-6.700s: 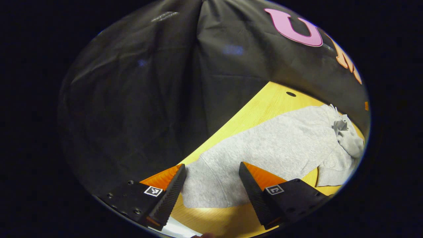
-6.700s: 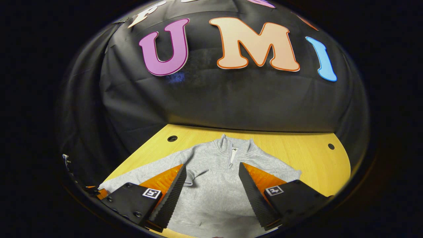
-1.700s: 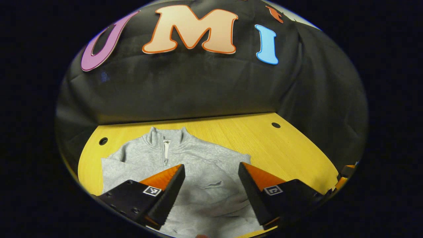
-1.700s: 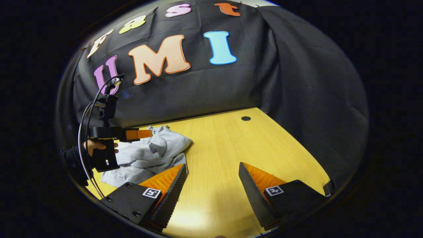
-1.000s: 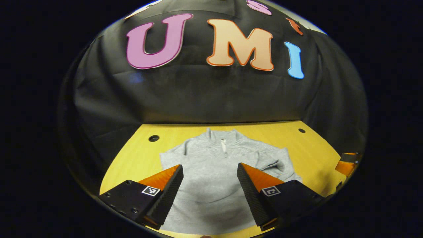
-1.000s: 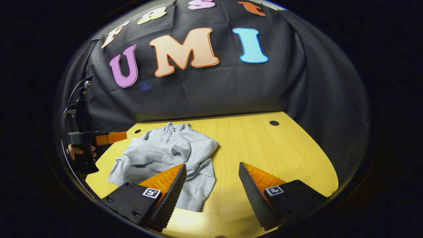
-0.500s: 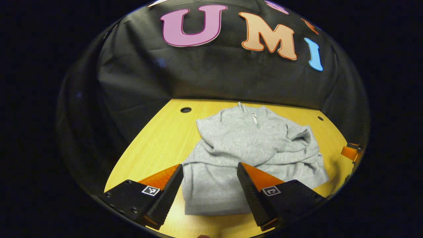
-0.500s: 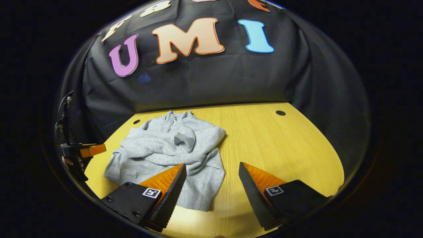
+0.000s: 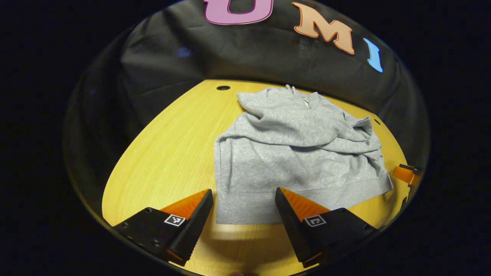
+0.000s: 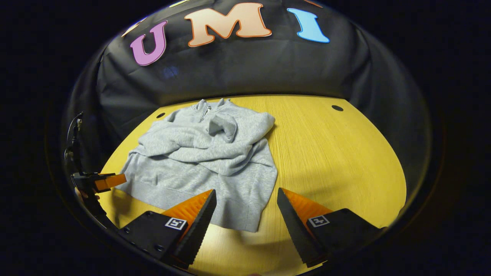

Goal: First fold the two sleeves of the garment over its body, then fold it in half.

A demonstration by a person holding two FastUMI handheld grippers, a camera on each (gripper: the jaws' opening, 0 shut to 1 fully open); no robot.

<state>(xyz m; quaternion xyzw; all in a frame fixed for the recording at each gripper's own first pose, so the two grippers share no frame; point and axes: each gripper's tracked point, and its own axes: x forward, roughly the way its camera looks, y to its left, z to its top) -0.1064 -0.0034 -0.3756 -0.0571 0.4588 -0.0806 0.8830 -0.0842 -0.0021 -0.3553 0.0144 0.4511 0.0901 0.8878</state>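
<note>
A grey zip-neck sweatshirt [image 9: 291, 153] lies on the yellow wooden table [image 9: 168, 145], collar at the far side, both sleeves folded across its body. In the left gripper view my left gripper [image 9: 243, 197] is open, just above the hem's left corner. In the right gripper view the sweatshirt [image 10: 207, 157] lies left of centre, and my right gripper [image 10: 246, 199] is open over the hem's right corner. The left gripper [image 10: 98, 182] also appears at the far left of that view, held by a hand. The right gripper's tip [image 9: 404, 174] peeks in at the right edge of the left gripper view.
Round holes [image 10: 337, 108] are cut in the table near its far corners. Black cloth walls close the booth behind and at both sides. Bare tabletop [image 10: 337, 161] stretches to the right of the sweatshirt.
Both grippers have drawn back toward the near edge and tilted down, so the hem now lies between their fingers. The sweatshirt itself has not moved.
</note>
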